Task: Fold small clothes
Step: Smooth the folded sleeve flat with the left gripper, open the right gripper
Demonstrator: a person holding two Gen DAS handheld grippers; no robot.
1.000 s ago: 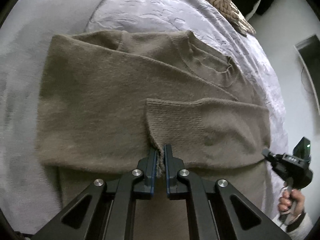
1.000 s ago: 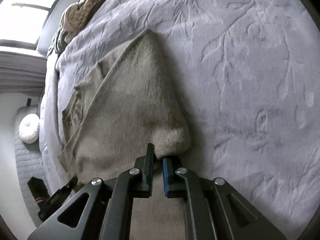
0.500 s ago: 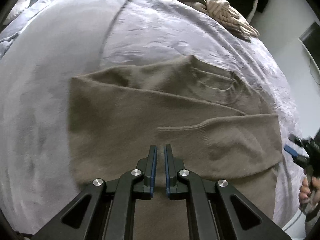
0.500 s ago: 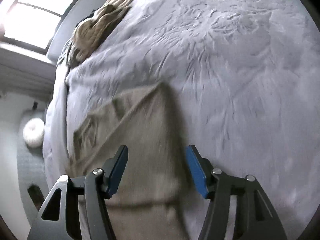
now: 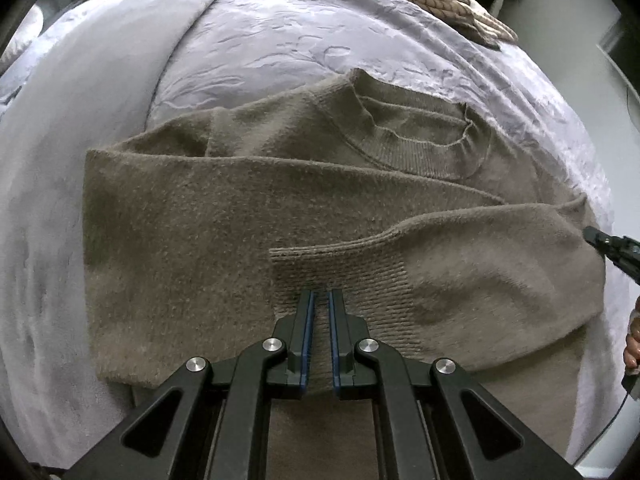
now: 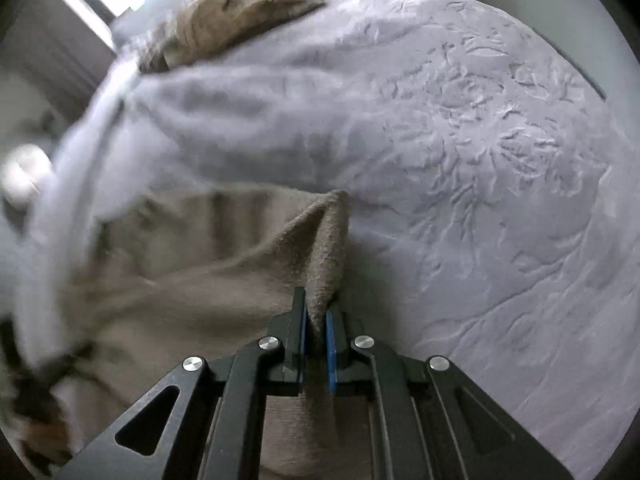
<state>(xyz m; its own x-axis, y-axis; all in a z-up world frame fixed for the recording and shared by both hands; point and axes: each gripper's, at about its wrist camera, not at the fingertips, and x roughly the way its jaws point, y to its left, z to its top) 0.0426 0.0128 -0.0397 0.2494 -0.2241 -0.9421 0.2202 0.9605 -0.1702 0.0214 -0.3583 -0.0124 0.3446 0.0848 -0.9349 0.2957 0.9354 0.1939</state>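
I found no text, label, brand, number or sign that I could read in either wrist view. The sweater (image 5: pixel 248 216) showed only plain knit, and the bedspread (image 6: pixel 500 160) carried an embossed pattern without any letters on it.

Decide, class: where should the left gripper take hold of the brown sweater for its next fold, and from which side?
Probably the sweater's doubled left side edge, approached from the open blanket on the left. It lies straight and clear, mirroring the side edge the right gripper already pinches. The left gripper hangs over the folded sleeve cuff, holding nothing.
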